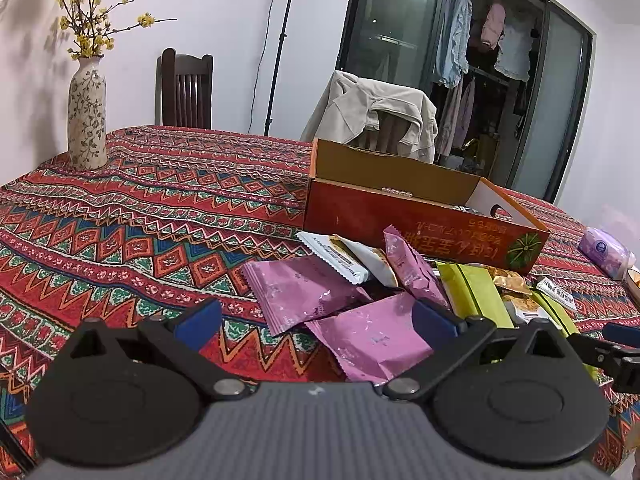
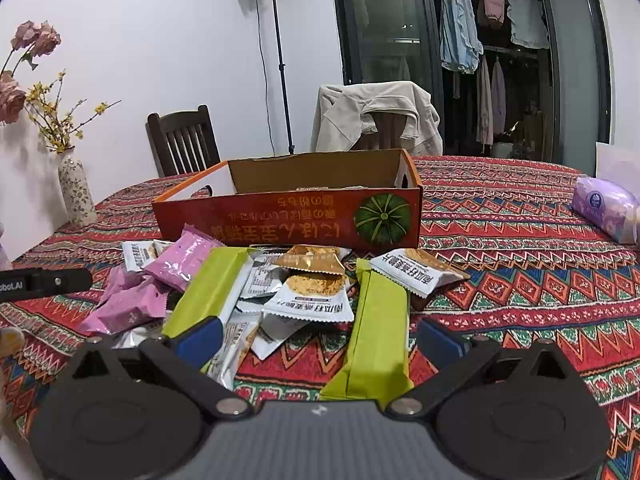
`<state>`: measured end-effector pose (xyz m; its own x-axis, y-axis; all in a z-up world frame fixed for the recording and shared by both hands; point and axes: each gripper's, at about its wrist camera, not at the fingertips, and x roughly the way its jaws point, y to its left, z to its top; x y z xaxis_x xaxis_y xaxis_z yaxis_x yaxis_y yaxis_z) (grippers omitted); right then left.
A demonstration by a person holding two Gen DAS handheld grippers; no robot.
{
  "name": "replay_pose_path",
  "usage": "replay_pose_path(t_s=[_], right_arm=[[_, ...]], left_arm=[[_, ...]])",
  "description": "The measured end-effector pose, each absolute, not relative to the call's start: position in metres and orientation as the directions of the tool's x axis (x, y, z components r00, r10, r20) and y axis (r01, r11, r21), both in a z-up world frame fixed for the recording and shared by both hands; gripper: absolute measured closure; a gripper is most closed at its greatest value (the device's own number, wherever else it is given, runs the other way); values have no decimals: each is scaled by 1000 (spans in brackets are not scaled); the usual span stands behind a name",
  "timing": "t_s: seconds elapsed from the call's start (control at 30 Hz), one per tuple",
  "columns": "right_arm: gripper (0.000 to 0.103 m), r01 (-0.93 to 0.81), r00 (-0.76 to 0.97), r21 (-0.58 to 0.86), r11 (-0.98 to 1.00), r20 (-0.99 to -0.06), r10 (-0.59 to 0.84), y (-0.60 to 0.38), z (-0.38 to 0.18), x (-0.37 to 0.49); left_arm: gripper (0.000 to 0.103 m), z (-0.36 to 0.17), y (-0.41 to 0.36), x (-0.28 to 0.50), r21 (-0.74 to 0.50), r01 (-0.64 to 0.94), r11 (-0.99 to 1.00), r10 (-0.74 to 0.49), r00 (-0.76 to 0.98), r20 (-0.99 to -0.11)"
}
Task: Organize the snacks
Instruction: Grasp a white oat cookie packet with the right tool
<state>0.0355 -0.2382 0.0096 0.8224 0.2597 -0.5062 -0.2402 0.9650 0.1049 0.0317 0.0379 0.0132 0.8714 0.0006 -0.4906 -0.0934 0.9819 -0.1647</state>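
Red zigzag tablecloth (image 2: 520,280) covers the table, and nearest are the left gripper (image 1: 316,320) and right gripper (image 2: 320,338), both spread wide with nothing in them. Just past them lies a heap of snacks: pink packets (image 1: 296,288), green packets (image 2: 378,336) and white packets (image 2: 416,272). Behind the heap, touching it, sits the orange box (image 2: 288,216), with a vase (image 1: 87,116) far left.

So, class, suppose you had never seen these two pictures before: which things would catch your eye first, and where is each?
First, the heap of snack packets, pink, green and white, on the patterned tablecloth just ahead of both open grippers. Behind the heap stands the open orange cardboard box with a green pumpkin printed on its front. At the table's far left edge stands a flowered vase holding yellow blossoms.
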Motion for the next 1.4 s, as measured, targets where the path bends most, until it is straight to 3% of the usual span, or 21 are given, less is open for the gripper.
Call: replay_pose_path(t_s=[0.1, 0.23, 0.33, 0.43, 0.7, 0.8, 0.87, 1.03, 1.4], right_arm=[[5, -240, 825, 86, 967, -507, 250, -233, 10, 42], [18, -234, 827, 53, 971, -514, 227, -228, 13, 57], [20, -248, 819, 46, 968, -523, 235, -223, 16, 69], [31, -272, 798, 46, 961, -548, 252, -214, 17, 84], [32, -256, 744, 37, 966, -630, 222, -200, 4, 126], [37, -250, 713, 64, 966, -663, 228, -198, -3, 133], [40, -255, 712, 87, 963, -657, 248, -202, -5, 133], [62, -249, 725, 99, 963, -641, 253, -209, -2, 125], [63, -241, 828, 86, 967, -502, 251, -232, 21, 88]], left_arm=[[0, 12, 40, 34, -168, -99, 981, 3, 870, -493], [0, 11, 44, 37, -169, -111, 979, 12, 867, -498], [0, 10, 48, 38, -173, -121, 978, 19, 866, -500], [0, 10, 51, 40, -175, -132, 976, 26, 863, -505], [0, 11, 58, 41, -183, -144, 972, 32, 860, -509], [0, 12, 59, 40, -185, -150, 971, 37, 862, -506], [0, 12, 60, 40, -187, -154, 970, 39, 861, -506], [0, 13, 57, 40, -186, -152, 971, 38, 860, -509], [0, 24, 43, 50, -138, -148, 979, 59, 859, -508]])
